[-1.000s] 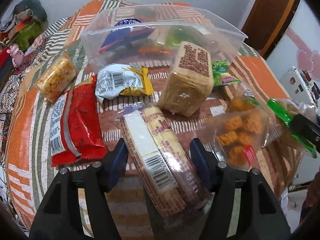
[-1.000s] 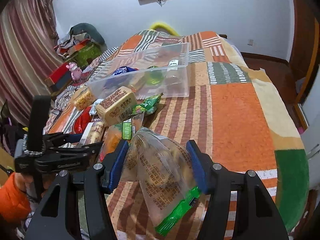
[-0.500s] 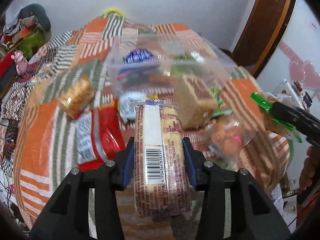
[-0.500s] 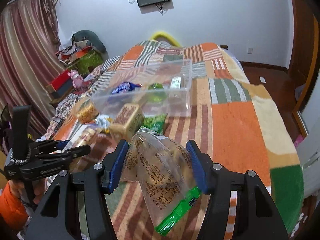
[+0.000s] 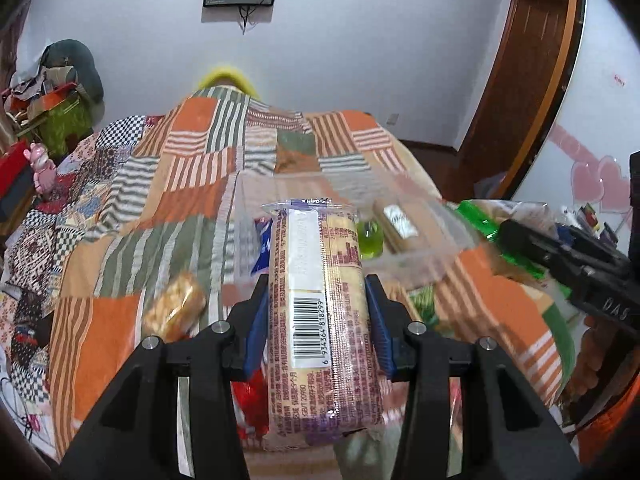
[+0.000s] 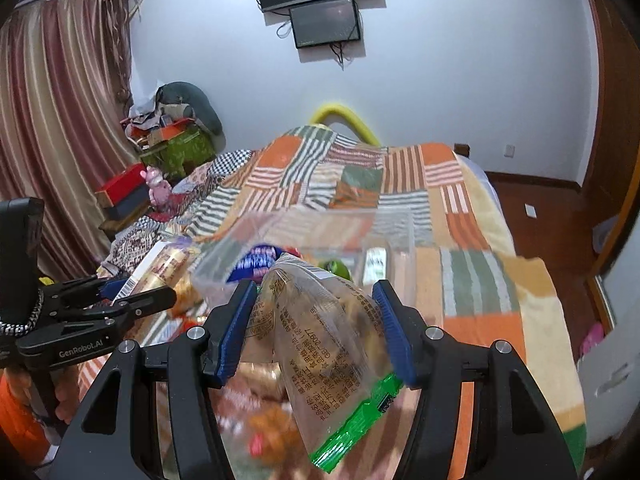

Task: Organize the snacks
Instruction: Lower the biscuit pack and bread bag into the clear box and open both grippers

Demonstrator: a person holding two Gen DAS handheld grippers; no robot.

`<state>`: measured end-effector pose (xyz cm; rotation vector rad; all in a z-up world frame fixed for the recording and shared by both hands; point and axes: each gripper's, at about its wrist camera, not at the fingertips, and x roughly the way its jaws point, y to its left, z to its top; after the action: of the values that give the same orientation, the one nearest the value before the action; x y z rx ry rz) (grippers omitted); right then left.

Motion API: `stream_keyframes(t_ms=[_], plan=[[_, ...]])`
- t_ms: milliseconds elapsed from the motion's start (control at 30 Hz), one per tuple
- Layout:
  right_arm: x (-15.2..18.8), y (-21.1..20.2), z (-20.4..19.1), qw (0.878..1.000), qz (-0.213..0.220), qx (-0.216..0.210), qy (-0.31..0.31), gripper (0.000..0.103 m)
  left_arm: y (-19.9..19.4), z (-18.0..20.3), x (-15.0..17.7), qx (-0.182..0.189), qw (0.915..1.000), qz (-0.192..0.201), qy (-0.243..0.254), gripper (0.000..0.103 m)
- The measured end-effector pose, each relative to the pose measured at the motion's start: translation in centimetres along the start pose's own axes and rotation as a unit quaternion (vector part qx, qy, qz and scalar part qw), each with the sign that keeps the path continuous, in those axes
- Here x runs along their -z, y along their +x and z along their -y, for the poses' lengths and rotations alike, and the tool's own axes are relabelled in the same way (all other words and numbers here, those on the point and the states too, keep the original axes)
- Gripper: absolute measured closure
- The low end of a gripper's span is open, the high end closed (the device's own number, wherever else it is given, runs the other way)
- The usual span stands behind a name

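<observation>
My left gripper [image 5: 316,308] is shut on a long biscuit pack [image 5: 320,312] with a barcode, held up above the bed. My right gripper [image 6: 316,316] is shut on a clear snack bag with a green edge [image 6: 324,344], also lifted. A clear plastic bin [image 5: 416,240] stands on the patchwork quilt ahead, with a blue packet [image 6: 256,260], a green item [image 5: 370,238] and a small box inside. In the right wrist view the left gripper [image 6: 132,296] shows at the left with its pack. In the left wrist view the right gripper [image 5: 560,256] shows at the right.
Loose snacks lie on the quilt [image 5: 168,184]: an orange cracker pack [image 5: 174,308], a red packet [image 5: 250,404] under my left gripper, orange fried pieces [image 6: 272,428]. Clutter and a pink toy [image 5: 40,168] sit left of the bed. A wooden door [image 5: 520,80] is at the right.
My left gripper closed on the biscuit pack and lifted it off the quilt toward the bin. My right gripper rose with its bag. Both views tilted up.
</observation>
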<state>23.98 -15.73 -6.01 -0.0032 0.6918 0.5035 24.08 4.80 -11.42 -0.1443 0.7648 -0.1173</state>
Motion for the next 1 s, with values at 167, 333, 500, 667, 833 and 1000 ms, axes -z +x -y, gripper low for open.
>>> stream_keyframes(t_ms=[167,333,500,667,833,1000], plan=[[-1.5,2.0,-0.7,1.000,0.003,0.006,-0.012,0.047,1.6,0.3,-2.0,-0.002,0.9999,0.010,0.009,0.058],[-2.2,4.9,-0.9,1.000,-0.007,0.009,-0.016,0.046,4.2,0.0,-3.3,0.001,1.0000,0.003,0.007,0.058],[-2.2,8.1,-0.8,0.999,-0.033,0.005,-0.017,0.046,7.1,-0.7,-4.2,-0.006,0.9999,-0.006,0.006,0.058],[-1.8,10.9,-0.4,0.998,-0.066,-0.007,-0.018,0.047,9.5,-2.2,-4.3,-0.011,0.9997,-0.019,-0.010,0.058],[-1.6,11.9,-0.6,0.996,-0.078,-0.010,-0.033,0.046,11.4,-3.1,-3.9,-0.012,0.9990,-0.036,-0.024,0.058],[-1.9,12.5,-0.8,0.996,-0.081,-0.012,-0.036,0.044,12.6,-3.5,-3.7,-0.010,0.9984,-0.042,-0.037,0.059]])
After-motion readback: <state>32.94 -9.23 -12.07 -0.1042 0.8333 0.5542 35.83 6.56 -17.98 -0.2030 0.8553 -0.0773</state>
